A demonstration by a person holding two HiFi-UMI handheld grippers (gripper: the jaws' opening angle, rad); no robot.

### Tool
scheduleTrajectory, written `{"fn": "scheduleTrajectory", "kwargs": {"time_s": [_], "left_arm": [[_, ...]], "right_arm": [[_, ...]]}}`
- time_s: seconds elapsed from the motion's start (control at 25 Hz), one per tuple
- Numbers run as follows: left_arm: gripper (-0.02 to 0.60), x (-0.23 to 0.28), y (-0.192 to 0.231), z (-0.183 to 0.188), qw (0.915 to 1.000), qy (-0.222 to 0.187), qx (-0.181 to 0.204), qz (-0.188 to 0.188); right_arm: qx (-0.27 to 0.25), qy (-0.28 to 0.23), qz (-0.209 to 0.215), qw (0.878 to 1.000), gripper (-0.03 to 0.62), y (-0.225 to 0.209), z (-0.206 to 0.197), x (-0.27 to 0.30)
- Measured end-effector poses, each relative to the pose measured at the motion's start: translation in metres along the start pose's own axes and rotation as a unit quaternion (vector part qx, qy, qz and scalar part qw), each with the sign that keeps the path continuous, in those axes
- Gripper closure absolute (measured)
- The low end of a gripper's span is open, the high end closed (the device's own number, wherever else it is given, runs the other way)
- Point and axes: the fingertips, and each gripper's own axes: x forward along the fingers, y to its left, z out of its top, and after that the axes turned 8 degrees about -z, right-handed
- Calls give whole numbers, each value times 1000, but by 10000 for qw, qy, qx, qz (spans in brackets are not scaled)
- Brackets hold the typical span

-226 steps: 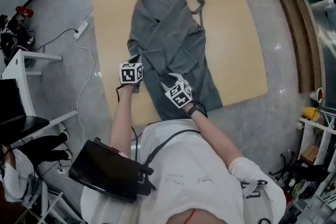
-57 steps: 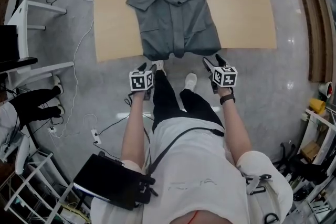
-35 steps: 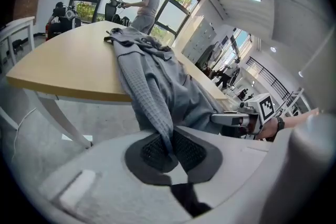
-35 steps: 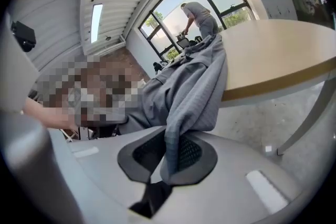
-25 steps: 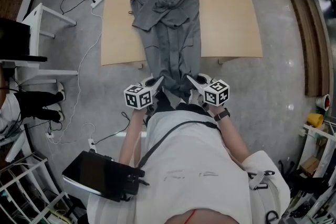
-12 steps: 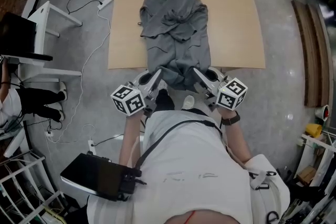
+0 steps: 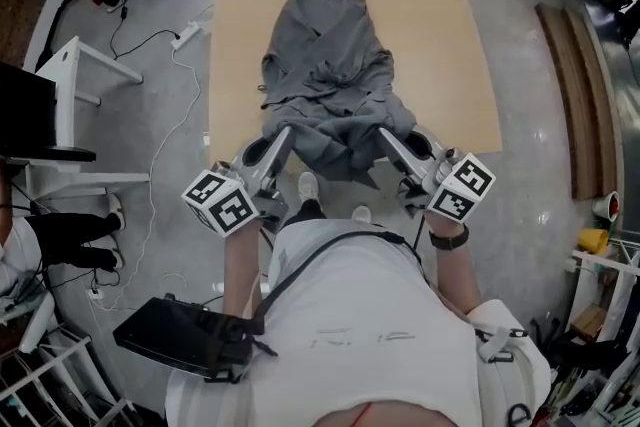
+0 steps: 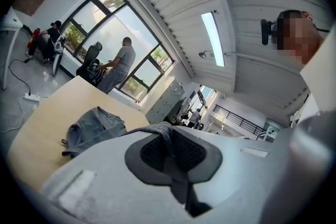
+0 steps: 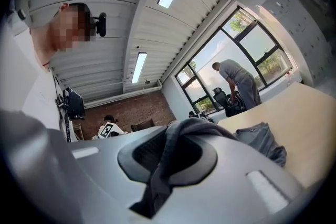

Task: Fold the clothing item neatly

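Two grippers, both closed on cloth. In its own view the left gripper (image 8: pixel 170 147) has its jaws pinched together on a fold of the grey garment (image 7: pixel 330 80), with the fabric running over the top of the jaws and down between them. The right gripper (image 9: pixel 170 152) shows the same: jaws shut on a thicker bunch of the grey cloth. From the head view we place both at the near edge of the table (image 7: pixel 450 35), the left one at the garment's near left corner and the right one at its near right corner, both pointing away from the person. The hem sags between them, raised off the tabletop. The rest of the garment lies along the table's middle, collar at the far end, sleeves crossed in a rumpled heap over the body. The left marker cube (image 7: pixel 220 202) and the right marker cube (image 7: pixel 462 190) face up toward the head camera. A black tablet (image 7: pixel 175 340) hangs at the person's left hip. In the left gripper view we note a bystander (image 8: pixel 119 63) standing by the windows beyond the table.
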Motion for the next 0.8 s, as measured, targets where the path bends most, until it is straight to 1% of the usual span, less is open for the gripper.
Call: {"fn": "scheduleTrajectory", "kwargs": {"time_s": [0.08, 0.2, 0.32, 0.44, 0.56, 0.68, 0.8], "left_arm": [[574, 5, 17, 19, 10000, -25, 1, 75], [574, 15, 45, 41, 9991, 68, 314, 262], [574, 28, 60, 57, 9977, 260, 606, 172], [574, 44, 73, 74, 9962, 403, 777, 42], [574, 63, 89, 92, 9960, 382, 803, 18], [572, 84, 106, 106, 9958, 343, 849, 75], [572, 107, 131, 125, 9965, 219, 778, 198]], "right_arm": [[-44, -147, -61, 9999, 572, -8, 18, 13], [-202, -288, -189, 9992, 572, -20, 36, 35], [-458, -315, -410, 9976, 572, -34, 44, 61], [-720, -336, -611, 9950, 572, -44, 53, 89], [-901, -326, -741, 9926, 572, -57, 64, 113], [-1217, -247, -1010, 9871, 572, -82, 72, 127], [-1132, -314, -1209, 9857, 572, -117, 88, 142]]}}
